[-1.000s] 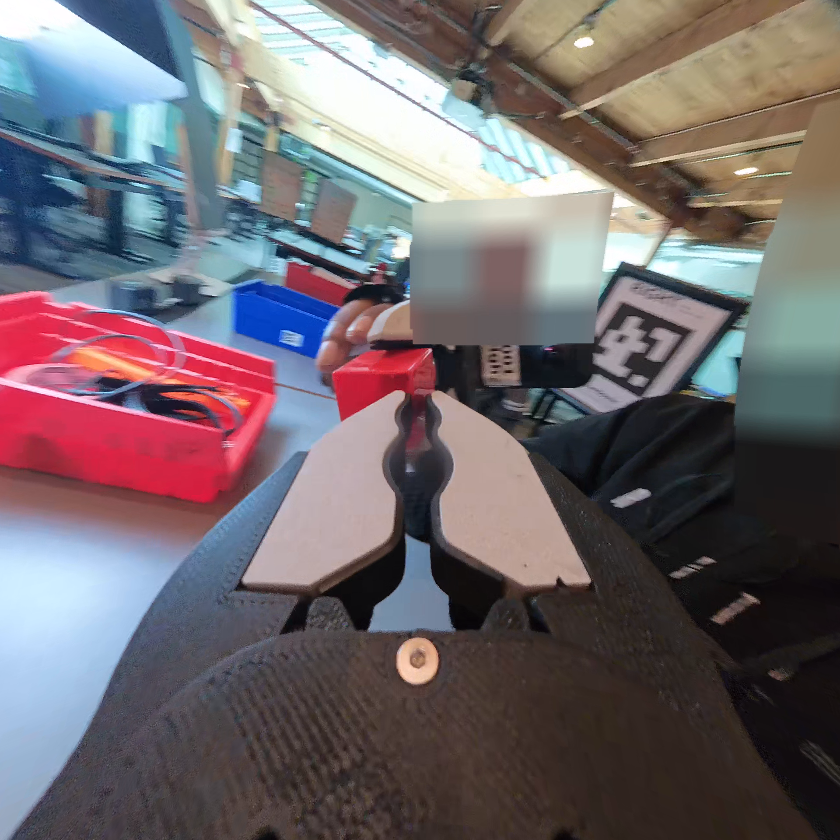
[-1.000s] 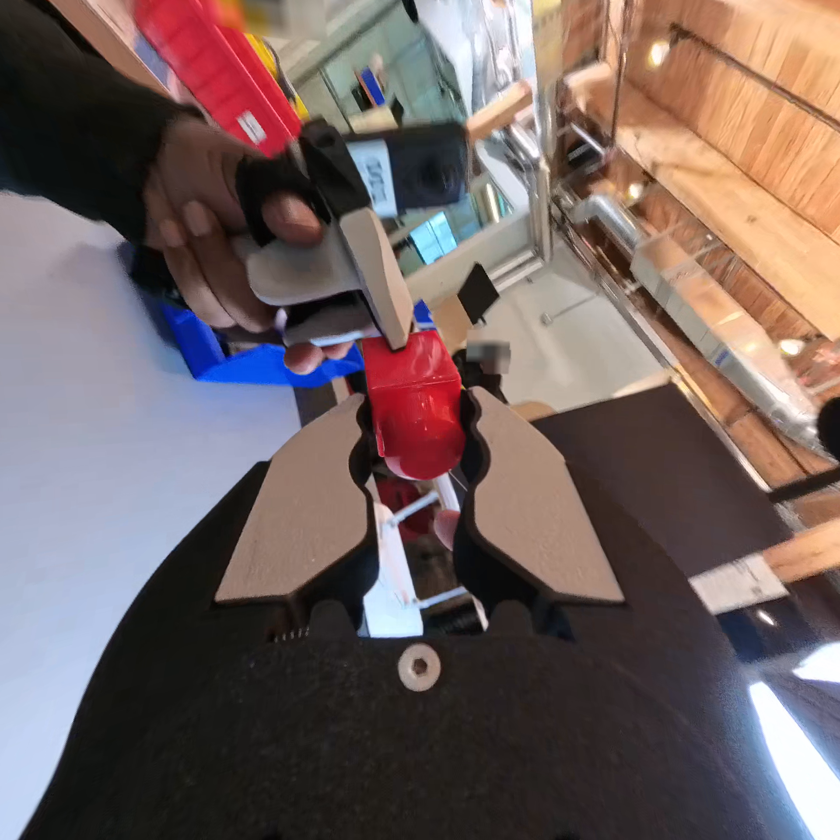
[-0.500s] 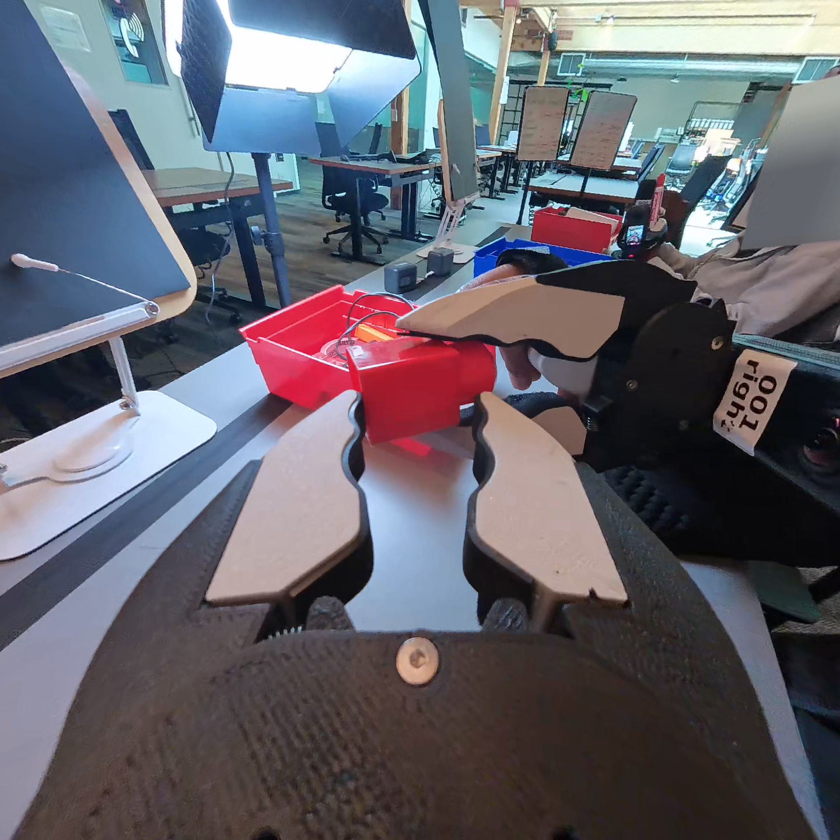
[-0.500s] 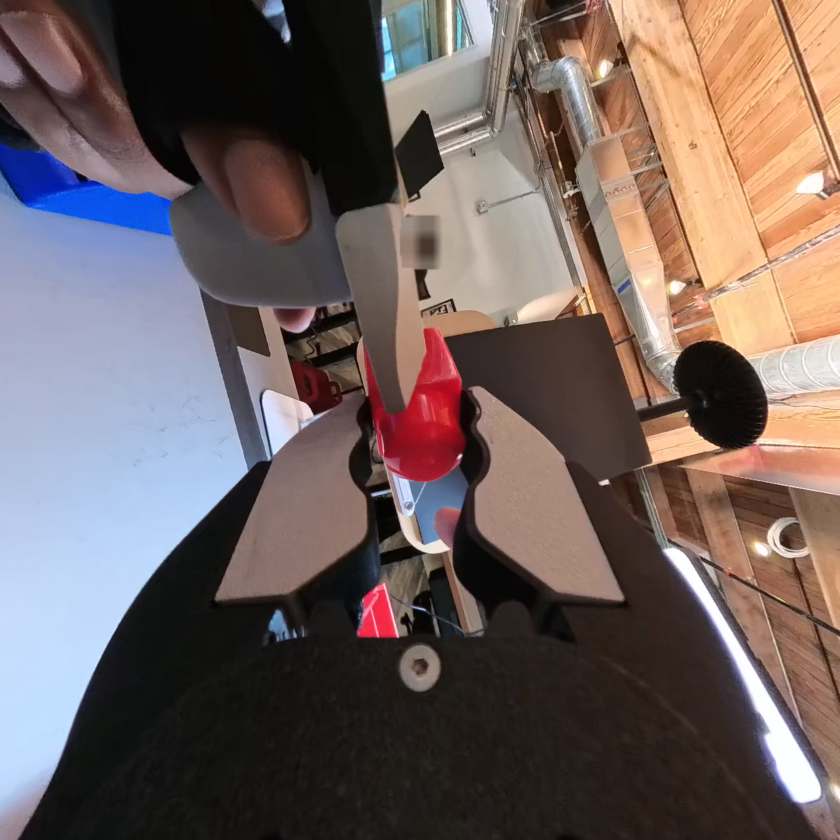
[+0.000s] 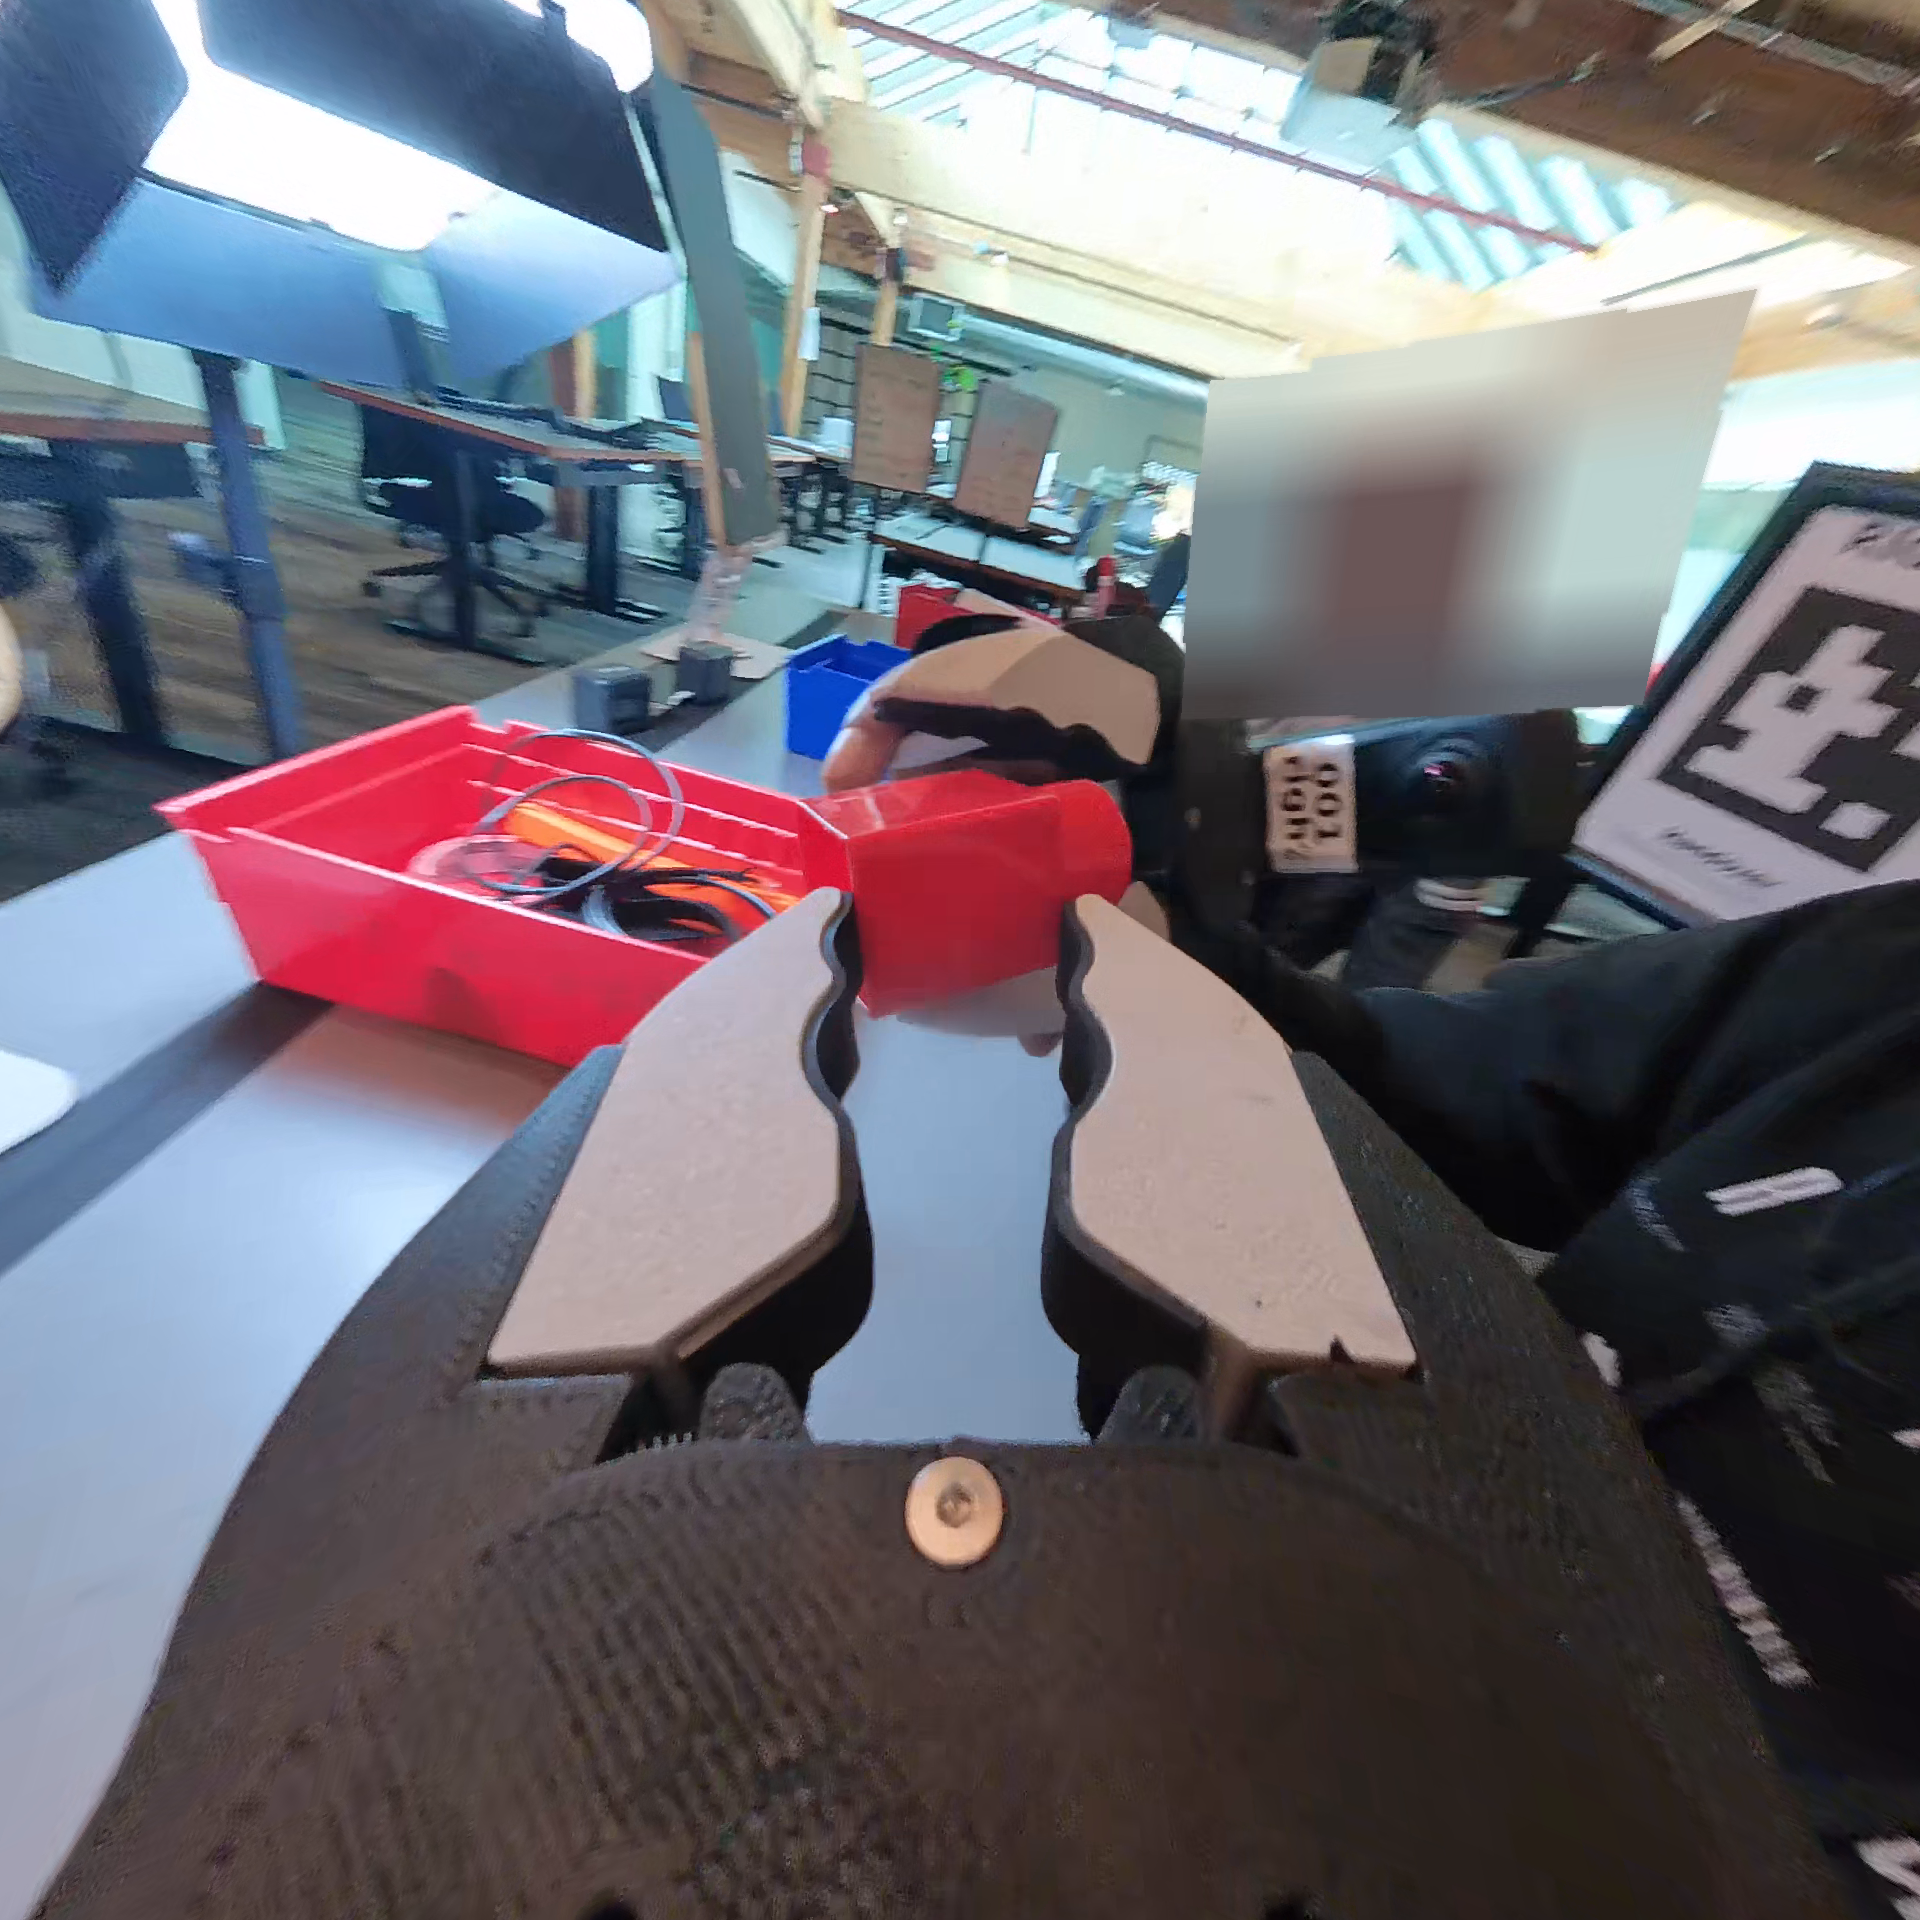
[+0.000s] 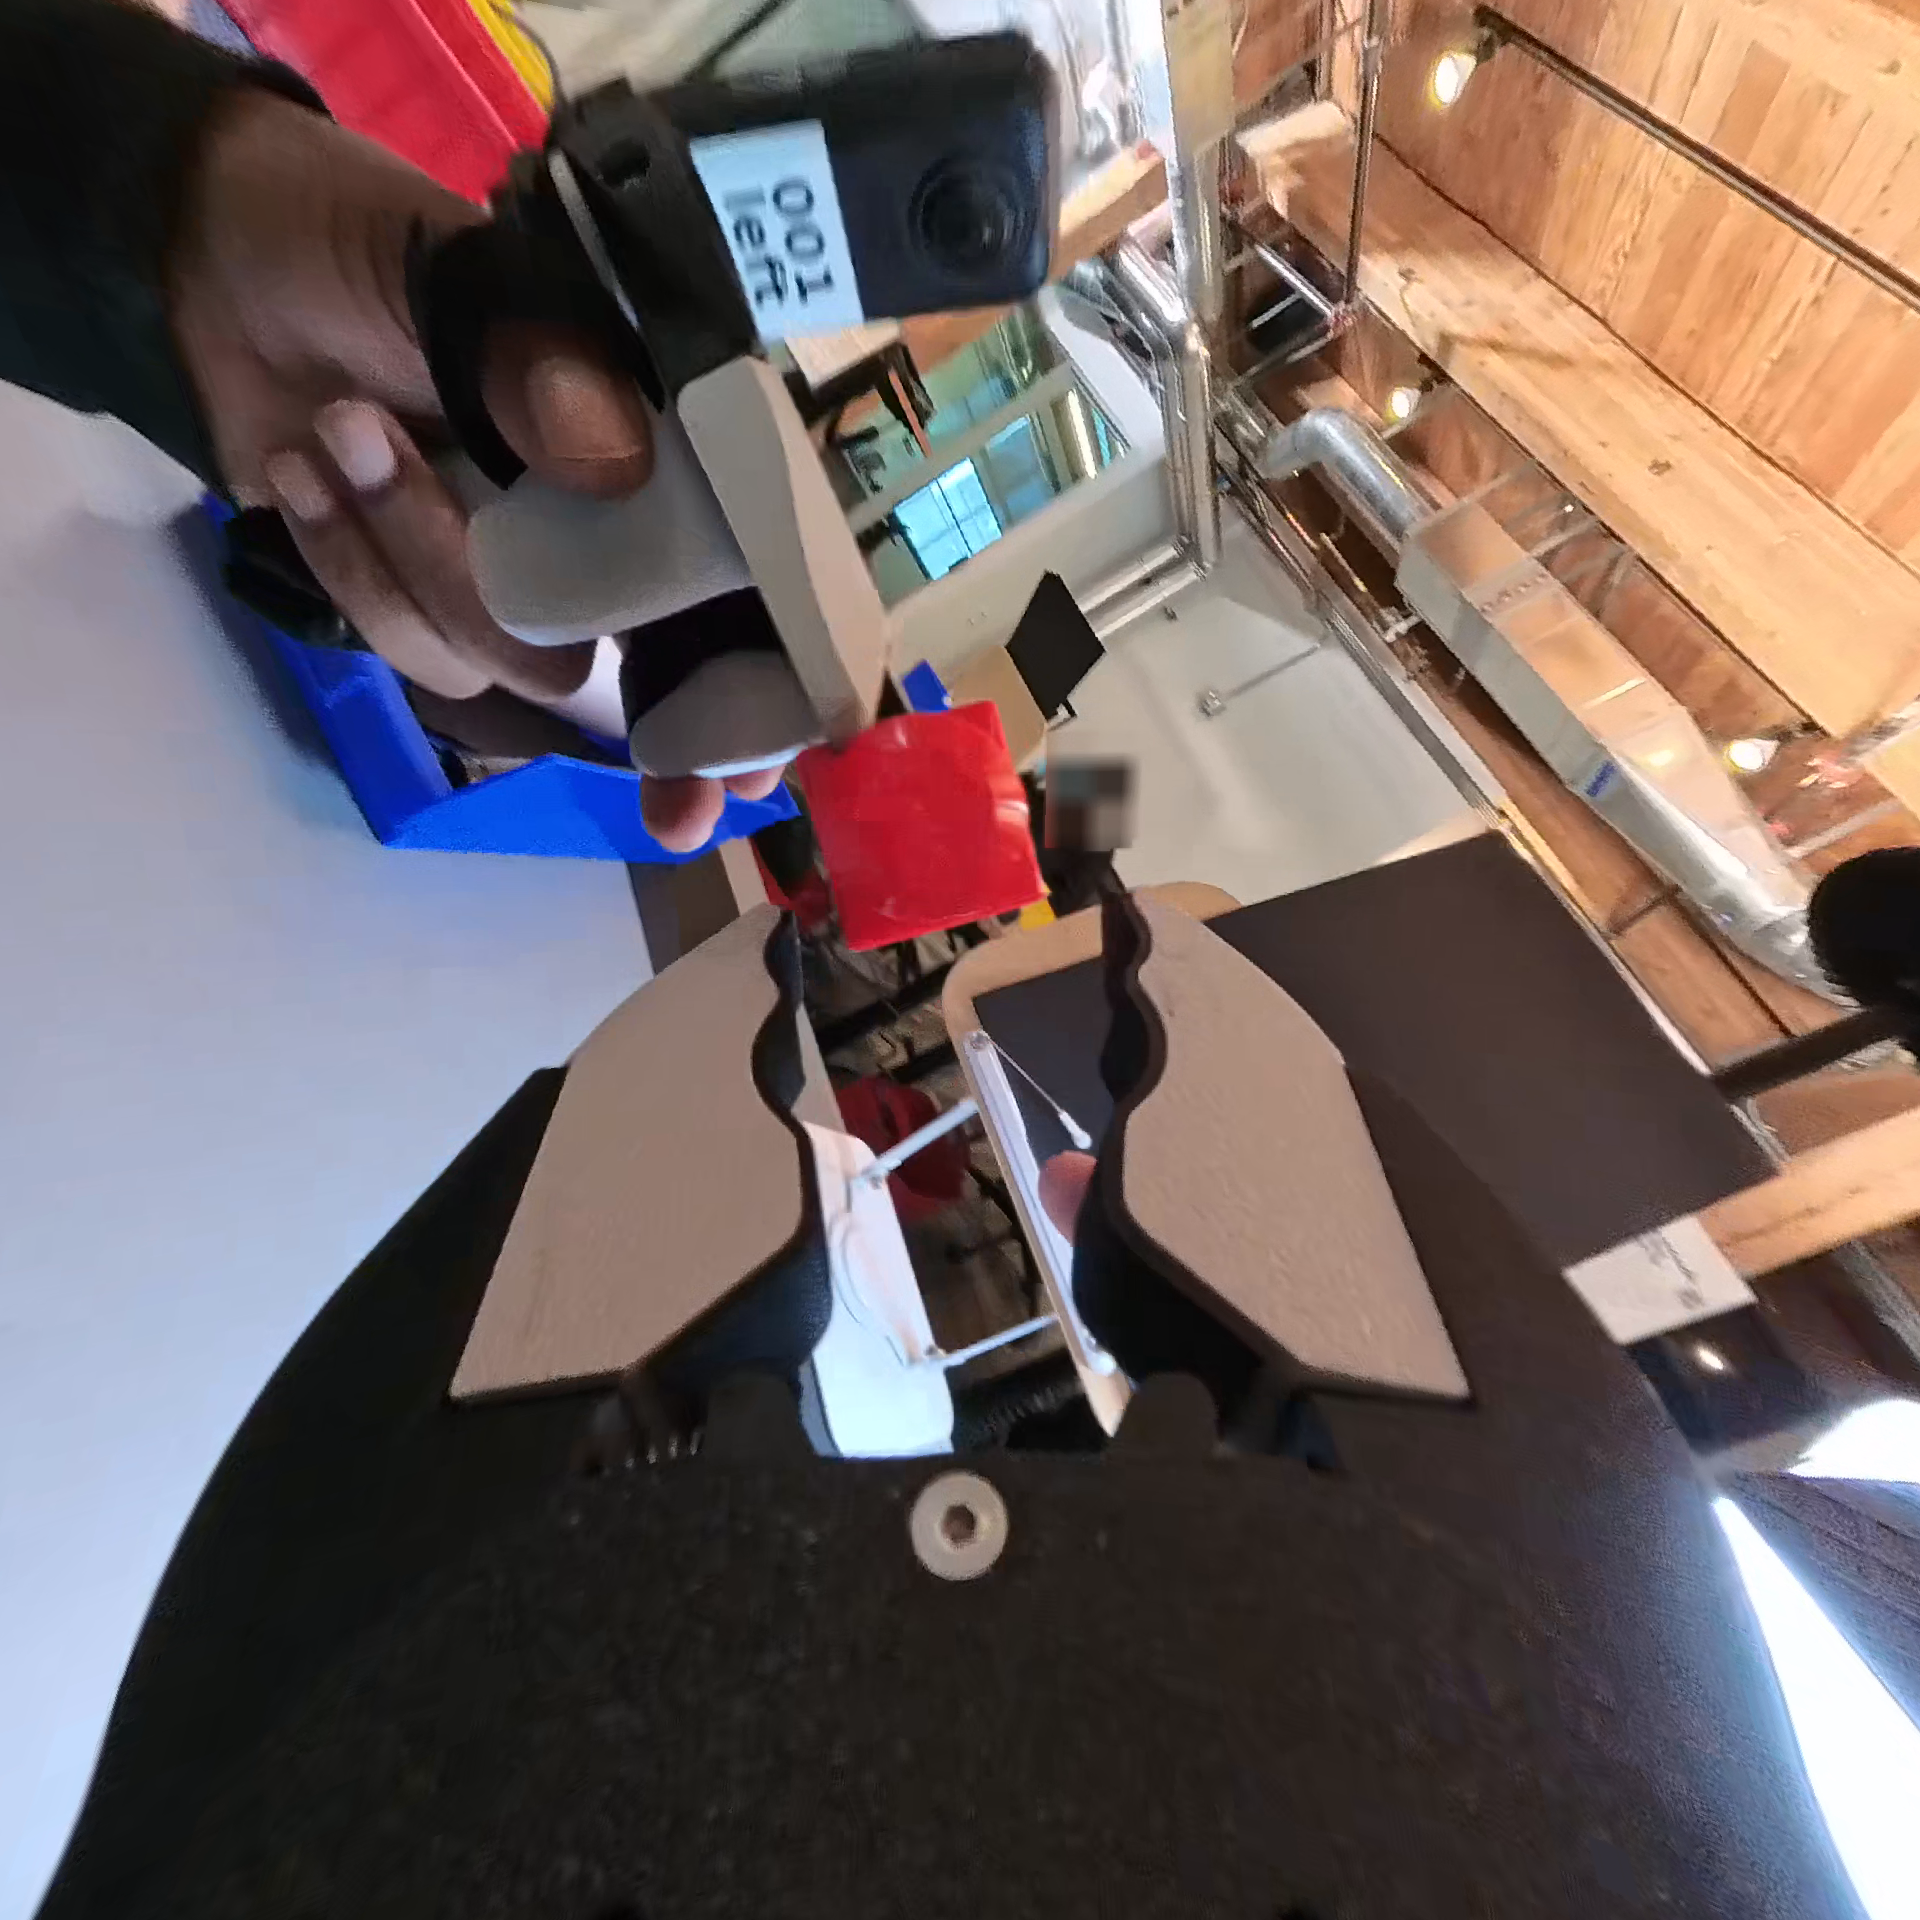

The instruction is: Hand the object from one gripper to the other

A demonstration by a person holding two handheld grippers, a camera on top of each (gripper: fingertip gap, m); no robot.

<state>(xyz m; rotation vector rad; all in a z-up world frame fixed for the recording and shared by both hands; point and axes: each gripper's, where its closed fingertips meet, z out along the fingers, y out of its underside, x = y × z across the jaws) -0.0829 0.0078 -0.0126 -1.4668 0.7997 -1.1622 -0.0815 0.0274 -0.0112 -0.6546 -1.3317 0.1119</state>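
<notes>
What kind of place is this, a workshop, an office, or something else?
It looks like an open-plan office or lab in a converted industrial building. The left wrist view shows rows of desks with office chairs and a red parts bin on the worktable; the right shows wooden ceiling planks and bare metal ducting.

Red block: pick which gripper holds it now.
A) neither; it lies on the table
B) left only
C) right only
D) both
B: in the right wrist view the left gripper pinches the red block by its corner, while the right gripper is open, its fingers clear of the block.
</notes>
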